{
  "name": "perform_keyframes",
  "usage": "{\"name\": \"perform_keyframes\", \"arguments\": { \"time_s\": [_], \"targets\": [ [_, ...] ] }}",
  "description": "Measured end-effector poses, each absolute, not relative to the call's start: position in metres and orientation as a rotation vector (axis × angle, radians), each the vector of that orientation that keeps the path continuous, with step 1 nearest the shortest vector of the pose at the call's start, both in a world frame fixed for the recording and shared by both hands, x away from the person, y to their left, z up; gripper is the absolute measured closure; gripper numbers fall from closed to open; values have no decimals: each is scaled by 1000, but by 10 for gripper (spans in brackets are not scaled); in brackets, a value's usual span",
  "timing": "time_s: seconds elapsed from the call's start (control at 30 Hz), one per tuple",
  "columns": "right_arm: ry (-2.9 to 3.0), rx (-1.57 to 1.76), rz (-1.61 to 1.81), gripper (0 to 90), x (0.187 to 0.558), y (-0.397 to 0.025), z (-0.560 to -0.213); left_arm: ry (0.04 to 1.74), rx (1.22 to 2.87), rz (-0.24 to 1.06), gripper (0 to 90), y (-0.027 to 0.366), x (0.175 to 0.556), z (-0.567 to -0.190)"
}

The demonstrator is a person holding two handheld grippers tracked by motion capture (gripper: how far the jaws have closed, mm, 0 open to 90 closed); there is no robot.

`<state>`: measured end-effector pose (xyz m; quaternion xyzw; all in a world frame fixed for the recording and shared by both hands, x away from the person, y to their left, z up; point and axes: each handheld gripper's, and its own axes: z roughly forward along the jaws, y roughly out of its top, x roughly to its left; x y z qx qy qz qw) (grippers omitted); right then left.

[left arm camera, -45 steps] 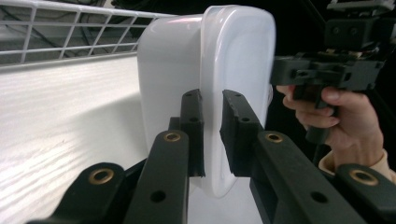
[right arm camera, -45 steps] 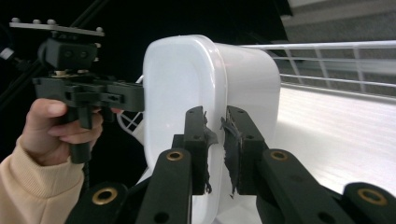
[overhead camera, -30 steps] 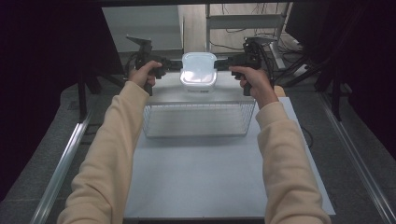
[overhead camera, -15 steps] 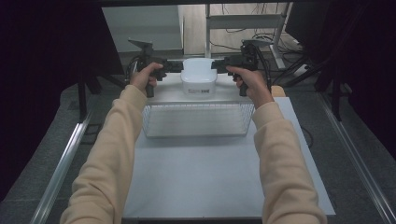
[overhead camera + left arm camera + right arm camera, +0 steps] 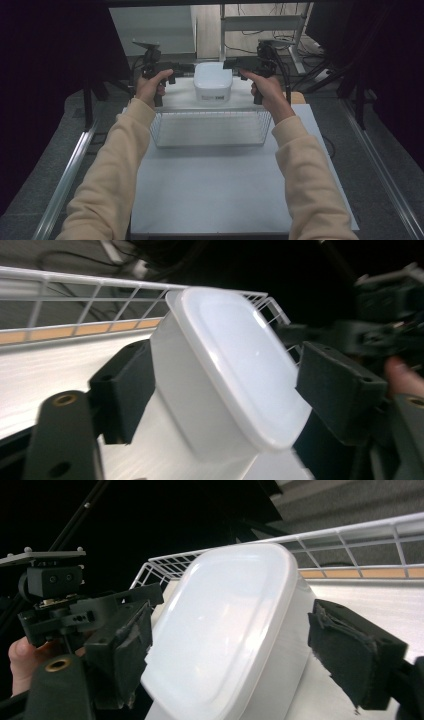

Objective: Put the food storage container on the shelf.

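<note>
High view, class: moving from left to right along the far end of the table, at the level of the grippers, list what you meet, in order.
left gripper → white lidded container → right gripper

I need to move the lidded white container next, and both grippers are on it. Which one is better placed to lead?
Neither clearly. The left gripper and right gripper flank the white container evenly beyond the wire basket. Both have open jaws straddling it, so a two-handed squeeze looks likeliest.
</note>
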<state>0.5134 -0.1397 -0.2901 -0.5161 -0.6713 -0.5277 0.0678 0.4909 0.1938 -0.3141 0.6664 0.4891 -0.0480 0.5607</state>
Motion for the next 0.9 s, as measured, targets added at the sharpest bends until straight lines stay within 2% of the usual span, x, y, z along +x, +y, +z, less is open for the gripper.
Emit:
{"name": "perform_keyframes", "arguments": {
  "time_s": [0.47, 0.9],
  "targets": [
    [-2394, -1381, -1692, 165, 461, -168, -291, 1086, 1702, 50, 197, 208, 431, -316],
    [-2409, -1314, -1742, 171, 419, -190, -320, 1016, 1757, 122, 203, 204, 372, -346]
  ]
}}
